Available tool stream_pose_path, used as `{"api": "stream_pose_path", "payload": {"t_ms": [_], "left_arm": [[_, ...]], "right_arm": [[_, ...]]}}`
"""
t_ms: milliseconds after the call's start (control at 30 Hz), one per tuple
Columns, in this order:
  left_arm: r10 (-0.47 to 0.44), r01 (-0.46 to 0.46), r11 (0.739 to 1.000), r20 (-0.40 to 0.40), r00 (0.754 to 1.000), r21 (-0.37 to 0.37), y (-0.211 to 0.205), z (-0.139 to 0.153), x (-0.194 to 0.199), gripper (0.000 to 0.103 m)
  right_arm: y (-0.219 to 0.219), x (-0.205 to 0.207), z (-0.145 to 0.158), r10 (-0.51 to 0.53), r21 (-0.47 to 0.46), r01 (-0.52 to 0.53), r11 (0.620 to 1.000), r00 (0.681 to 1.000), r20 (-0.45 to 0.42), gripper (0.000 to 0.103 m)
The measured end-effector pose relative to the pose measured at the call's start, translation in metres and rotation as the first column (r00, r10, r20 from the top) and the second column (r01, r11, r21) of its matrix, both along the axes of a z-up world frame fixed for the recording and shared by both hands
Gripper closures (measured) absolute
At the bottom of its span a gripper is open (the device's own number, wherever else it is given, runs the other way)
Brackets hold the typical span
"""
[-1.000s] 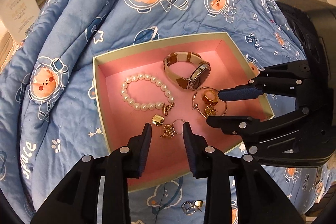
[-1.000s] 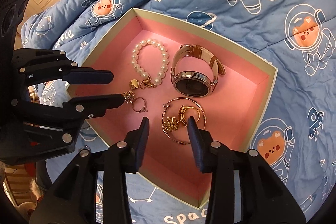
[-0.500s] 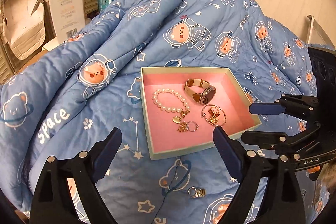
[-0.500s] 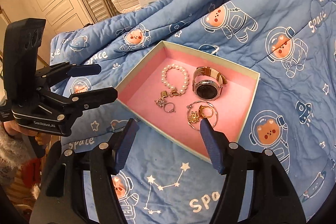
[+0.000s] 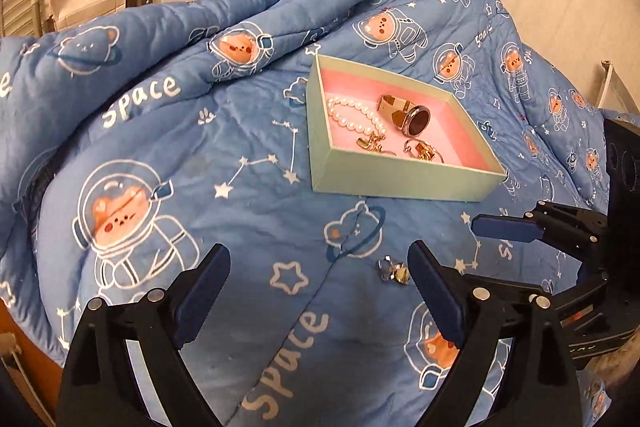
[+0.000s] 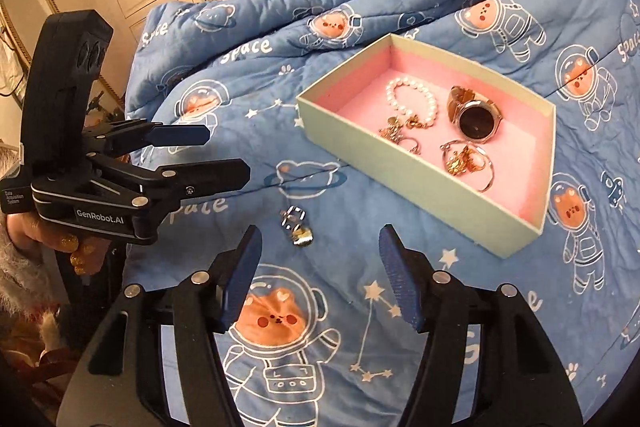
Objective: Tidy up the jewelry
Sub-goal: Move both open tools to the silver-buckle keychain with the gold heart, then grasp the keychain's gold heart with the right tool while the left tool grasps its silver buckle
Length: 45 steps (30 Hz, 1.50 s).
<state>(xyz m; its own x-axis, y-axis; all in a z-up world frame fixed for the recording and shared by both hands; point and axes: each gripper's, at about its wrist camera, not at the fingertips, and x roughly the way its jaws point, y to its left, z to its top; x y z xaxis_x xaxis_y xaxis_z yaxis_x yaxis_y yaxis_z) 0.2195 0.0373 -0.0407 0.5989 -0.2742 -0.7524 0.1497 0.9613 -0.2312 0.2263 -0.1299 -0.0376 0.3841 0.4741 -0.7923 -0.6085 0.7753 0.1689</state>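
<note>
One small earring (image 6: 297, 227) lies loose on the quilt (image 6: 360, 307) near the box (image 6: 420, 183); the empty right gripper (image 6: 316, 275), jaws closing, should straddle it squarely, while the left gripper (image 5: 316, 291) gapes wide, holding nothing.

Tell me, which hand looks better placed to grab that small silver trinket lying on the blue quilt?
Probably the right: the small silver trinket lies nearly between its fingers, which are closing. It sits off-centre, beside one finger of the left gripper.

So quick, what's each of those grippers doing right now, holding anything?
Left gripper: open wide, empty.
Right gripper: open, jaws closing, nothing between them; small earring lies just ahead on the quilt.
</note>
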Motion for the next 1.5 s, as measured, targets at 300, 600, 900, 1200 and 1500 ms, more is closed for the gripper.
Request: {"api": "stream_pose_path", "payload": {"t_ms": [300, 600, 900, 1200, 1500], "left_arm": [[0.024, -0.024, 1.000, -0.015, 1.000, -0.002, -0.003, -0.015, -0.017, 0.016], [0.023, -0.023, 0.999, -0.009, 1.000, 0.036, -0.008, -0.019, -0.019, 0.020], [0.022, -0.022, 0.999, -0.011, 1.000, 0.042, -0.008, -0.021, -0.019, 0.021], [0.023, -0.022, 0.999, -0.010, 1.000, 0.042, -0.009, -0.022, -0.019, 0.024], [-0.037, 0.037, 0.998, -0.008, 0.999, 0.043, -0.031, -0.024, -0.021, 0.041]], "right_arm": [[0.015, -0.004, -0.031, 0.018, -0.035, -0.018, 0.999, 1.000, -0.014, 0.068], [0.025, 0.005, -0.035, 0.019, -0.042, -0.019, 0.999, 1.000, 0.008, 0.076], [0.026, 0.002, -0.036, 0.032, -0.036, -0.031, 0.999, 0.999, 0.020, 0.088], [0.016, -0.002, -0.034, -0.008, 0.001, 0.008, 1.000, 1.000, -0.002, 0.088], [-0.010, -0.011, -0.033, -0.091, 0.033, 0.092, 0.995, 0.995, -0.032, 0.088]]}}
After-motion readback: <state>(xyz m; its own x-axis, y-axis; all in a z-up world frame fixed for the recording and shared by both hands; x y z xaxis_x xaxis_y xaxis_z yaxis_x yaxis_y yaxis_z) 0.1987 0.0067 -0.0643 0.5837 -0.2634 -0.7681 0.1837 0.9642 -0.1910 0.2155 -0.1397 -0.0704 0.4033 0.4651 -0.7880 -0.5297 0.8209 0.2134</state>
